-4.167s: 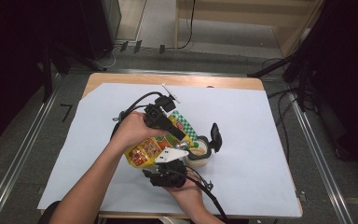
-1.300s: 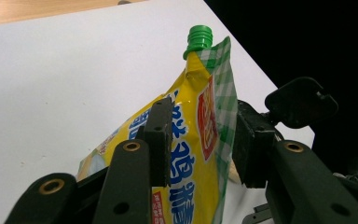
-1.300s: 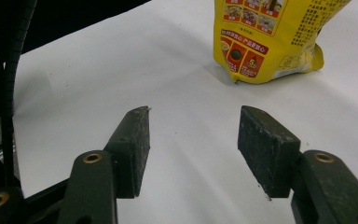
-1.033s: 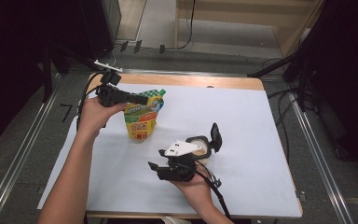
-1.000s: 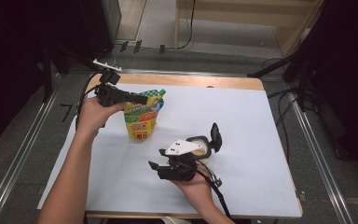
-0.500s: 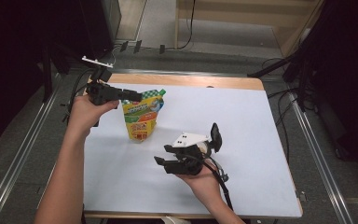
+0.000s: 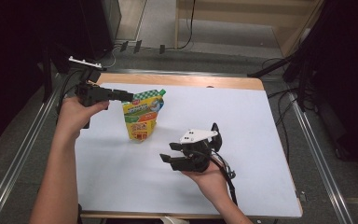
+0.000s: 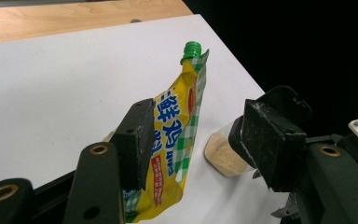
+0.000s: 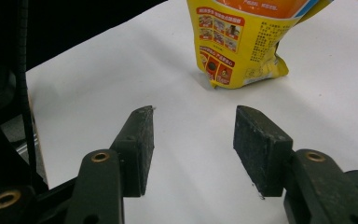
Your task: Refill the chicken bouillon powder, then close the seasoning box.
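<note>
Pouch (image 7: 142,115) upright on table (image 7: 261,121), left-centre; jar (image 8: 223,156) right of it.

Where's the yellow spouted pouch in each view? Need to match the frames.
High view: yellow pouch stands left of centre on the white sheet.
Left gripper view: centre, past the tongs, green cap at top.
Right gripper view: top right, lower half.
Shared landmark: the white sheet.

One yellow pouch (image 7: 143,116) stands left of centre in the high view, one small jar (image 8: 223,156) of tan powder shows at lower right of the left gripper view, with one white table (image 7: 261,121) and two grippers: left (image 7: 123,95), right (image 7: 170,151).
</note>
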A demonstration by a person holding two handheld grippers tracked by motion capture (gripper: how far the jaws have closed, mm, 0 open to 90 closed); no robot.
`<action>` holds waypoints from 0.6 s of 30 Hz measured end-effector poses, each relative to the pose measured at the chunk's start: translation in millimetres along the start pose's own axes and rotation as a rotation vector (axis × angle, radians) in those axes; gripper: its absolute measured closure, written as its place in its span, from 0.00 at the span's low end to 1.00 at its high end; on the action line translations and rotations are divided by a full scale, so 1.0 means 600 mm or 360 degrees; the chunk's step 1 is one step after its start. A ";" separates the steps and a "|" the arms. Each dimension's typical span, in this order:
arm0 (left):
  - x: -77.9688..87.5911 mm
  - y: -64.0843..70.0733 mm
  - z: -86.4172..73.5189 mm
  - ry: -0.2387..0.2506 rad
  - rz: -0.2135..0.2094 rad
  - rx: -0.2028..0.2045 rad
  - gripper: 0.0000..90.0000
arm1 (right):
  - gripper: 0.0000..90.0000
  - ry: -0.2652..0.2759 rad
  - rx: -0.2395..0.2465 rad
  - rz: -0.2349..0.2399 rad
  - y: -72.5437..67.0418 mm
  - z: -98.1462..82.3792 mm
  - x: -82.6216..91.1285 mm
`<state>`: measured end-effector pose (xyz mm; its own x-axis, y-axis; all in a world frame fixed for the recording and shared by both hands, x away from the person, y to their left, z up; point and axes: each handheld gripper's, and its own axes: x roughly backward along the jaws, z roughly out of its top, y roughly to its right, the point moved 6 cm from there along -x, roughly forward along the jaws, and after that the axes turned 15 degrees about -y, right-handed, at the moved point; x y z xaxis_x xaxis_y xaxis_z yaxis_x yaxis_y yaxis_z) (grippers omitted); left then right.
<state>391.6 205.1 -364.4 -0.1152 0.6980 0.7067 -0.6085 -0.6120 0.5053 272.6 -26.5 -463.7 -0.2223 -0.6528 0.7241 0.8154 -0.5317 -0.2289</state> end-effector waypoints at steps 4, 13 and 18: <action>0.007 -0.007 -0.008 -0.0001 -0.0011 0.0012 0.48 | 0.56 -0.0003 -0.0001 0.0004 0.005 0.002 0.000; 0.028 -0.028 -0.029 0.0023 0.0032 0.0062 0.47 | 0.61 -0.0019 0.0017 0.0025 0.011 0.008 -0.001; 0.034 -0.035 -0.037 0.0034 0.0039 0.0053 0.46 | 0.60 -0.0013 0.0015 0.0015 0.015 0.010 0.003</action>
<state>384.5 240.1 -371.6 -0.1468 0.6901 0.7086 -0.5790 -0.6408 0.5042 282.7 -29.1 -460.5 -0.2100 -0.6532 0.7274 0.8225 -0.5203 -0.2297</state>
